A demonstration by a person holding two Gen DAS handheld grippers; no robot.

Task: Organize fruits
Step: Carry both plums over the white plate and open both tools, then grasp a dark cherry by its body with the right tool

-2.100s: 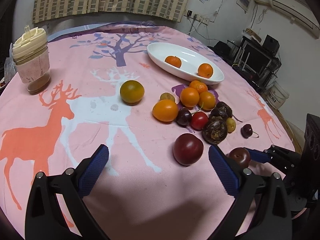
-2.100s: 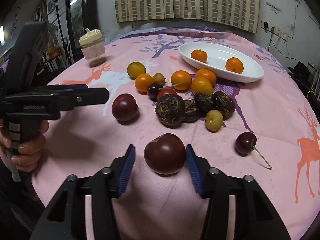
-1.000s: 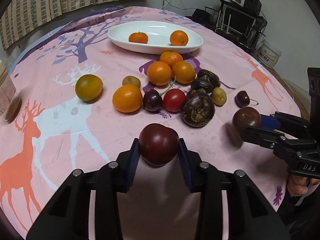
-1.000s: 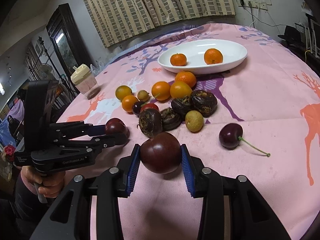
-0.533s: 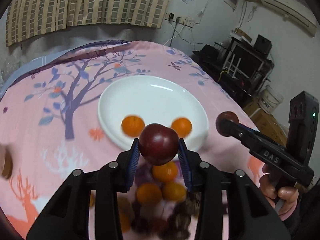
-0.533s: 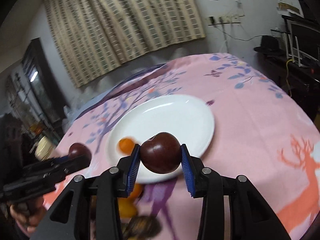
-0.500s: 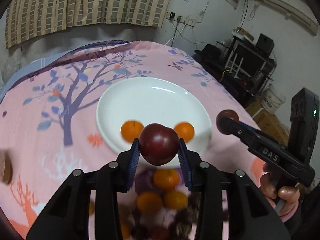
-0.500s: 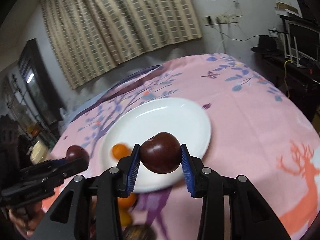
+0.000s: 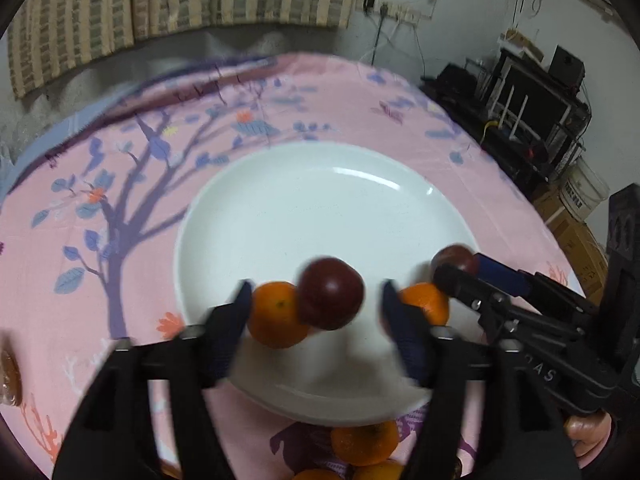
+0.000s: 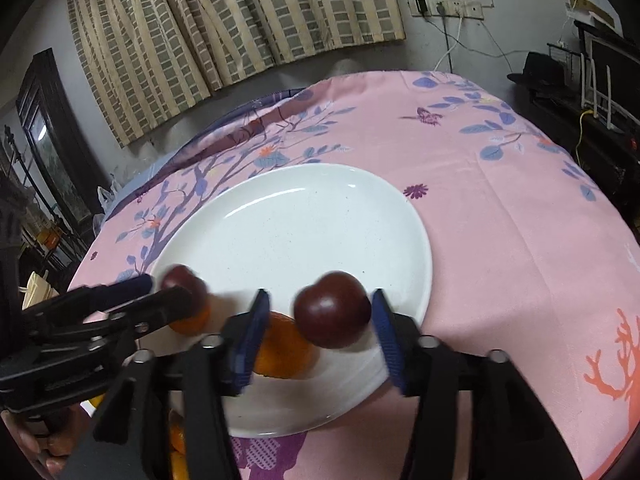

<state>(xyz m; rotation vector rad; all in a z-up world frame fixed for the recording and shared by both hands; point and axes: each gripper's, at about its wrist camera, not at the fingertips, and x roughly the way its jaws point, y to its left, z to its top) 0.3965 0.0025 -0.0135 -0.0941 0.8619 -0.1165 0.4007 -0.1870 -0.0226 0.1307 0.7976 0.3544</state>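
Plums released over the white plate

Each dark plum (image 9: 330,293) (image 10: 332,309) sits loose between opening jaws of the left gripper (image 9: 316,308) and right gripper (image 10: 318,326), at the plate's (image 9: 320,208) six o'clock beside two oranges (image 9: 276,314), likely dropping in.
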